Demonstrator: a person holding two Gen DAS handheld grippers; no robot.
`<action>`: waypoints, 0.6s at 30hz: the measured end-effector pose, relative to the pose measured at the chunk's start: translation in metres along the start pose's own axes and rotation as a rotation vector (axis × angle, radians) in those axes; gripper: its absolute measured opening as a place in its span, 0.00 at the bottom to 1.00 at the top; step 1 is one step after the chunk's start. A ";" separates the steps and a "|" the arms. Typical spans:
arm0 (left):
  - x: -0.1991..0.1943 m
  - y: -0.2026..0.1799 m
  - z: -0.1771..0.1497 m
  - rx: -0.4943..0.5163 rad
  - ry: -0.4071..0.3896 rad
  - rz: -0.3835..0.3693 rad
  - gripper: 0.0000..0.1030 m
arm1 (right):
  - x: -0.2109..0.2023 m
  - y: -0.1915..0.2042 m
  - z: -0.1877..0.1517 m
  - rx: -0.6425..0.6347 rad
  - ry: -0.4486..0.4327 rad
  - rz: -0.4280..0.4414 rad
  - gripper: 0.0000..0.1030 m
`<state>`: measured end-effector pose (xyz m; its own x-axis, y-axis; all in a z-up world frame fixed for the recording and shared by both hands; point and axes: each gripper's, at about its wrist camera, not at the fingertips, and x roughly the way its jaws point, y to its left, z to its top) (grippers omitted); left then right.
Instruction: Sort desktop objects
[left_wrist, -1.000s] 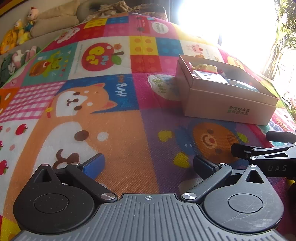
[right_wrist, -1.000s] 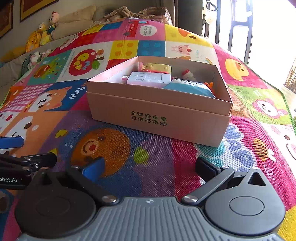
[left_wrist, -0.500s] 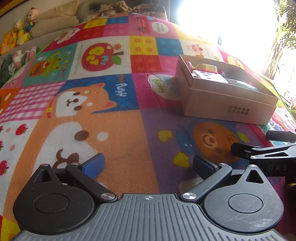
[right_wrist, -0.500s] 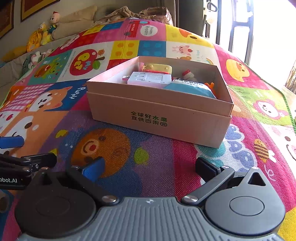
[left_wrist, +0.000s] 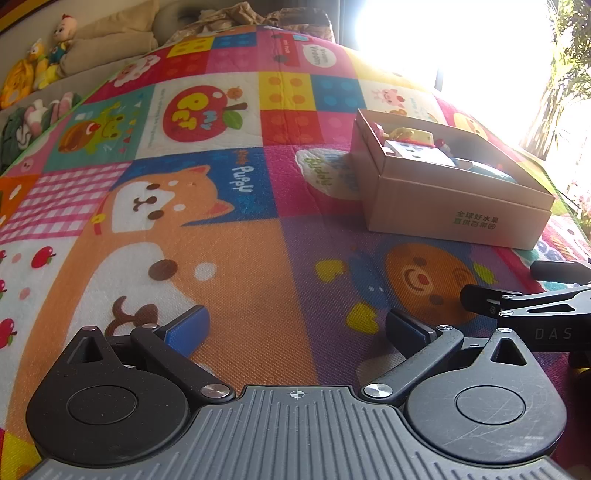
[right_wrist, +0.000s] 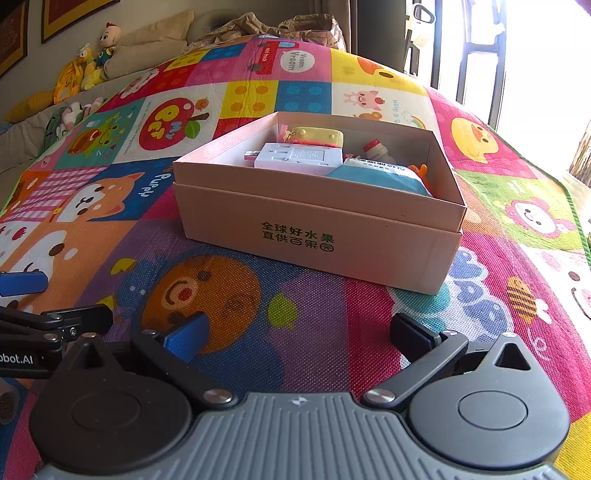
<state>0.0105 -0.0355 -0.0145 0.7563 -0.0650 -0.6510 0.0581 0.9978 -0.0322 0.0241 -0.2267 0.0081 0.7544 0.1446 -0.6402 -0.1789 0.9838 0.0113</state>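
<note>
Cardboard box w/ green print on its front wall is what the sorting turns on: it sits on the cartoon play mat, lid off, already holding a white adapter-like block, a yellow toy, a teal packet, a small red-capped bottle & something orange at the far side that I can't ID. From my right gripper the box lies straight ahead, a bit right of center, near but not touching; its long axis runs across my view, printed wall facing me. From my left gripper the same box is well off to the front-right, corner-on, so the right hand is the nearer one by my read. Both grippers have fingers spread wide w/ nothing between them, hovering low over the mat side by side; each shows at the other's frame edge. No loose item visible on the mat in either view, so I'd judge the sort is about done, or the next thing is out of frame. If anything goes in, approach over the near wall, not through it.
</note>
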 end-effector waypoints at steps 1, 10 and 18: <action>0.000 0.000 0.000 0.000 0.000 0.000 1.00 | 0.000 0.000 0.000 0.000 0.000 0.000 1.00; 0.000 0.001 0.000 -0.003 -0.002 -0.003 1.00 | 0.000 0.000 0.000 0.000 0.000 0.000 1.00; 0.000 0.001 0.000 -0.007 -0.003 -0.007 1.00 | -0.001 0.000 0.000 0.000 0.000 0.000 1.00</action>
<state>0.0106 -0.0347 -0.0147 0.7580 -0.0719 -0.6483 0.0587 0.9974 -0.0420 0.0237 -0.2267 0.0084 0.7545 0.1444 -0.6402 -0.1789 0.9838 0.0112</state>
